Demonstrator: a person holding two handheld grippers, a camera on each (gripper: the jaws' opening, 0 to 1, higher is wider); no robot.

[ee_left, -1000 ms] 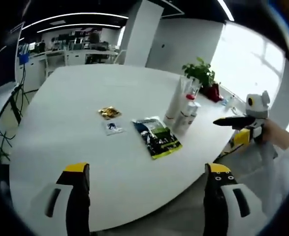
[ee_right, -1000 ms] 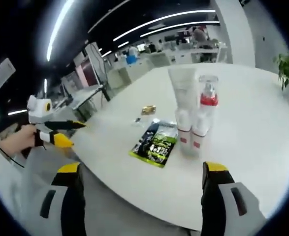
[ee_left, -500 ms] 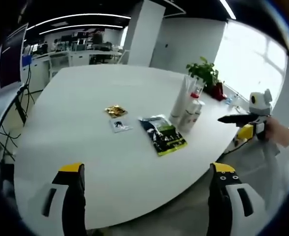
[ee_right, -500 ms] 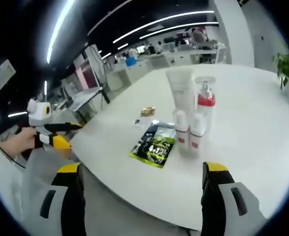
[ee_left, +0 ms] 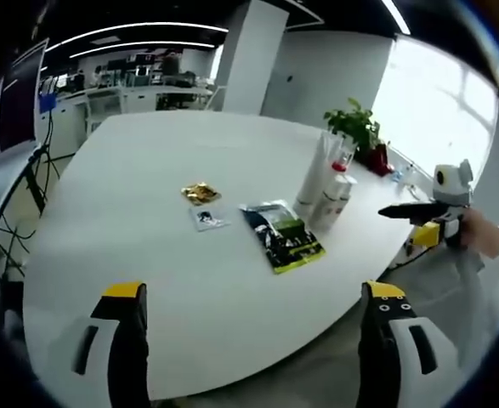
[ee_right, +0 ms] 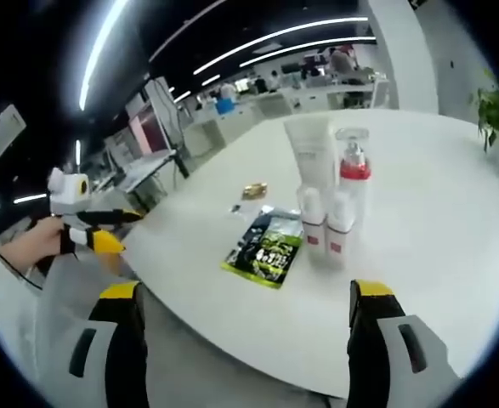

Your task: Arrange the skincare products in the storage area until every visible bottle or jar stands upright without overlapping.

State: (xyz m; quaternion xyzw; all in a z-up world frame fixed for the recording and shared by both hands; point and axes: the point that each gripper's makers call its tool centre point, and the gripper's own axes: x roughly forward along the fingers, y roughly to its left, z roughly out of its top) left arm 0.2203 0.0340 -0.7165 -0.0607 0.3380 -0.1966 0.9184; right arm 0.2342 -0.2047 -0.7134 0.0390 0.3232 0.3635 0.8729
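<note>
Bottles [ee_right: 332, 200] upright, clustered on table [ee_left: 147, 221] beside flat pouch [ee_right: 266, 248] — both grippers [ee_left: 247, 340] [ee_right: 240, 340] spread wide, empty, off table edge. Approach step; next likely reach in, check spacing.

A round white table [ee_left: 147, 255] carries a cluster of white skincare bottles [ee_right: 327, 223] banded red near the base, one clear-capped bottle with a red collar [ee_right: 354, 174], and a plain white tube [ee_right: 310, 161]. At nine o'clock of the cluster lies a flat sachet printed black, green and yellow [ee_right: 266, 252]; beyond it, a gold foil packet [ee_left: 200, 193] and a small white-and-blue packet [ee_left: 206, 219]. A green potted plant with a red pot [ee_left: 360, 132] stands at one o'clock. Gripper jaws are black, tipped yellow.
</note>
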